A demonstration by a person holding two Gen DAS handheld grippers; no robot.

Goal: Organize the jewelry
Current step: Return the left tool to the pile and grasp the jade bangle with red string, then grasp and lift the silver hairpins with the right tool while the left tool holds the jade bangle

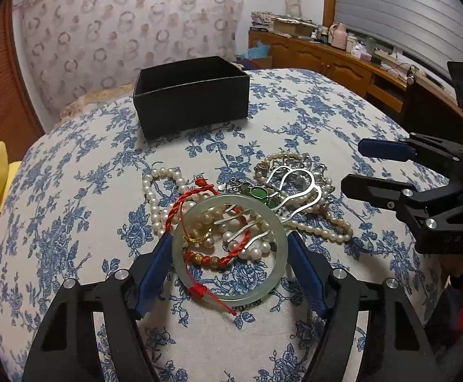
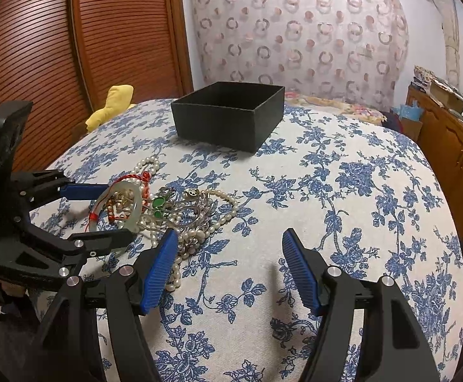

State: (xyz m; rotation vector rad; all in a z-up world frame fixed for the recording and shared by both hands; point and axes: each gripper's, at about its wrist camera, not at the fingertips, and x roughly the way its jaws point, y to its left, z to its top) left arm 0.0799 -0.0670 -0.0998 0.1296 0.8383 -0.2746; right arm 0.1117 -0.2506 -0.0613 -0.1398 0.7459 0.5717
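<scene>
Pearls (image 1: 155, 210) and red cord (image 1: 180, 203) crowd bangle (image 1: 276, 286).

A pale green jade bangle (image 1: 276, 281) lies flat between the left gripper (image 1: 229, 273) pads, its rim touching both. Inside and across it tangle a red braided cord bracelet (image 1: 180, 205), white pearl strands (image 1: 153, 203) and a silver wavy hairpin (image 1: 295, 191), with green stone pieces (image 1: 257, 192) just beyond. The heap sits left of the right gripper (image 2: 229, 273), pearls touching its left pad. A black open box (image 1: 193, 102) stands upright well beyond both
</scene>
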